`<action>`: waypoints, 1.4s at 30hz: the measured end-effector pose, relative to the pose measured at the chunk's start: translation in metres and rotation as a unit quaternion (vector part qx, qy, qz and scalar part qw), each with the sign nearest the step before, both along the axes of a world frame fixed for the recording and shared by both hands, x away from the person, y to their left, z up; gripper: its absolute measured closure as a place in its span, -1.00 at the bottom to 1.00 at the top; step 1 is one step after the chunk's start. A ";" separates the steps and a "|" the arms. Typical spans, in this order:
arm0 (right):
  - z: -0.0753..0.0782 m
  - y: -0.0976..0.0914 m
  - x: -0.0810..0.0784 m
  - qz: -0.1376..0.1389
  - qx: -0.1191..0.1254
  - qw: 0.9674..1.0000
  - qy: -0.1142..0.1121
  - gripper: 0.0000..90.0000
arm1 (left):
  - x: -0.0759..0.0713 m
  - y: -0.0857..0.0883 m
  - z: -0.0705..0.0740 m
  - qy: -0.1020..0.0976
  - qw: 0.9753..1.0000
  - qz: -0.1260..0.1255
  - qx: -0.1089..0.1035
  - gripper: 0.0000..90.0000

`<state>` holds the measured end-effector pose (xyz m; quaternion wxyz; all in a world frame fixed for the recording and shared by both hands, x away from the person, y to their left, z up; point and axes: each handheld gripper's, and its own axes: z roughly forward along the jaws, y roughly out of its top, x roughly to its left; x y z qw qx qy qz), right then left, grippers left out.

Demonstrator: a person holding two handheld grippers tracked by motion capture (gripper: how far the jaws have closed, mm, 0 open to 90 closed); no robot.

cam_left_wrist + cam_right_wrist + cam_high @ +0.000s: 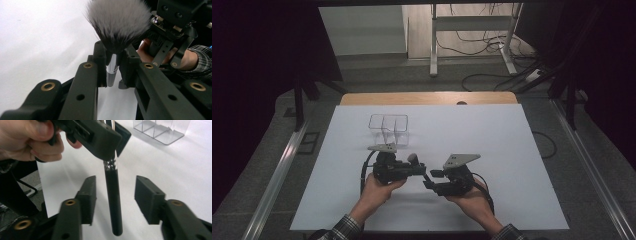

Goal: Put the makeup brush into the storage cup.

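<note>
**Brush changes hands at centre table**

The left gripper (416, 169) is clamped on the makeup brush (117, 22) at its silver ferrule, low in the centre of the high view. The right gripper (115, 192) stands apart, pads clear of the black handle hanging between them. A clear organizer (388, 127) sits above, on the white table (512, 150).

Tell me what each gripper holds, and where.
Left gripper clamps the grey-bristled makeup brush at its silver ferrule; right gripper is open around its black handle.
</note>
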<state>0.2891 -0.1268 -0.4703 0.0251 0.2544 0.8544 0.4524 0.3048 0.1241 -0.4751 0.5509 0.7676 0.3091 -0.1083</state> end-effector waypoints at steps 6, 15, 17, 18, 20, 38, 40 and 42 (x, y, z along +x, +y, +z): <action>-0.003 0.001 0.001 -0.001 -0.021 1.000 -0.002 -0.12 | 0.000 0.002 -0.001 -0.003 1.000 0.005 0.004 0.71; -0.004 0.000 0.003 -0.002 -0.033 0.999 -0.004 -0.28 | 0.000 0.005 0.000 -0.015 1.000 0.010 0.013 0.71; -0.005 0.000 0.003 -0.002 -0.036 0.999 -0.001 -0.32 | -0.001 0.005 0.001 -0.017 1.000 0.012 0.015 0.70; -0.005 0.000 0.003 -0.001 -0.037 0.999 -0.001 -0.34 | -0.001 0.006 0.001 -0.017 1.000 0.013 0.017 0.71; -0.006 0.000 0.004 0.001 -0.038 0.999 0.000 -0.37 | -0.001 0.006 0.001 -0.019 1.000 0.015 0.019 0.71; -0.013 -0.007 0.004 -0.004 -0.068 0.998 -0.004 -0.66 | -0.004 0.015 0.003 -0.043 0.998 0.030 0.047 0.70; -0.014 -0.008 0.004 -0.005 -0.069 0.998 -0.005 -0.67 | -0.005 0.017 0.003 -0.044 0.997 0.033 0.049 0.70; -0.013 -0.010 0.003 -0.005 -0.069 0.998 -0.008 -0.67 | -0.005 0.019 0.003 -0.048 0.997 0.036 0.056 0.70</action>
